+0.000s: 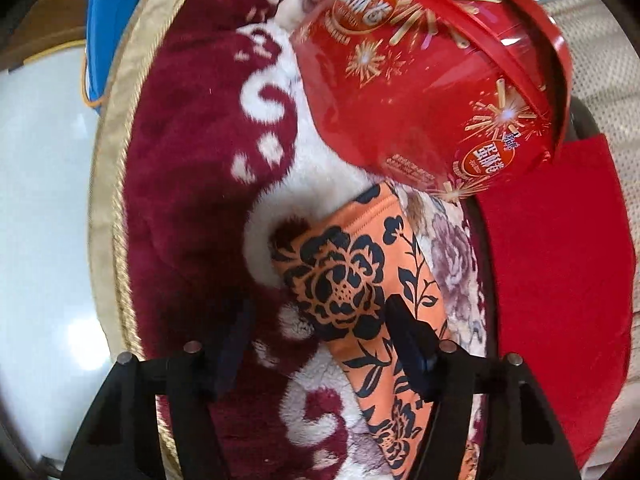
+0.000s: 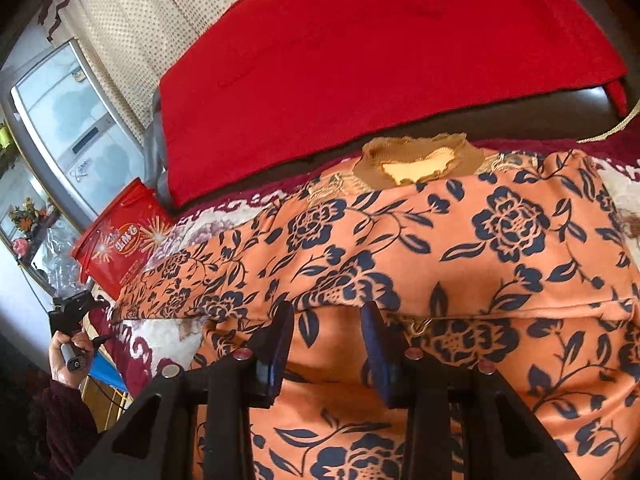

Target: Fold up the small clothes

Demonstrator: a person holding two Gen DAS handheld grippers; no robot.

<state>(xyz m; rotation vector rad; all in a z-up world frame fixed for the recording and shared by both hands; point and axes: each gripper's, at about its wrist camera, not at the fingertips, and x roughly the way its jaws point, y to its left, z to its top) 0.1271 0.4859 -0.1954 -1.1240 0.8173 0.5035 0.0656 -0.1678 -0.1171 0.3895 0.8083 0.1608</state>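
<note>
An orange floral garment [image 2: 460, 248] lies spread on a plush maroon-and-white blanket [image 1: 188, 168], collar [image 2: 420, 164] away from the right-wrist camera, one sleeve [image 1: 360, 280] stretched out toward a red snack tub [image 1: 420, 80]. Folding appears to be at an early stage: the body is still largely flat, with only a raised ridge of cloth across it, and the sleeve remains unfolded.

The right tongs [image 2: 326, 320] are partly closed over that ridge, fabric bunched between the jaws; it looks like a pinch, though whether the pads actually press the cloth cannot be told. The left tongs [image 1: 320, 328] stand apart over the sleeve, one finger [image 1: 408, 336] over the orange cloth and the other above the blanket, gripping nothing. A hand [image 2: 70, 356] holding the left tool shows beyond the sleeve end in the right-wrist view.

Beside the garment, past the collar, sits a red cushion [image 2: 360, 60]. The tub stands touching or just beside the sleeve end and could crowd any sweep of the sleeve inward. A blue bag [image 1: 116, 12] lies beyond the blanket's gold trim [image 1: 116, 184], well apart from the garment.
</note>
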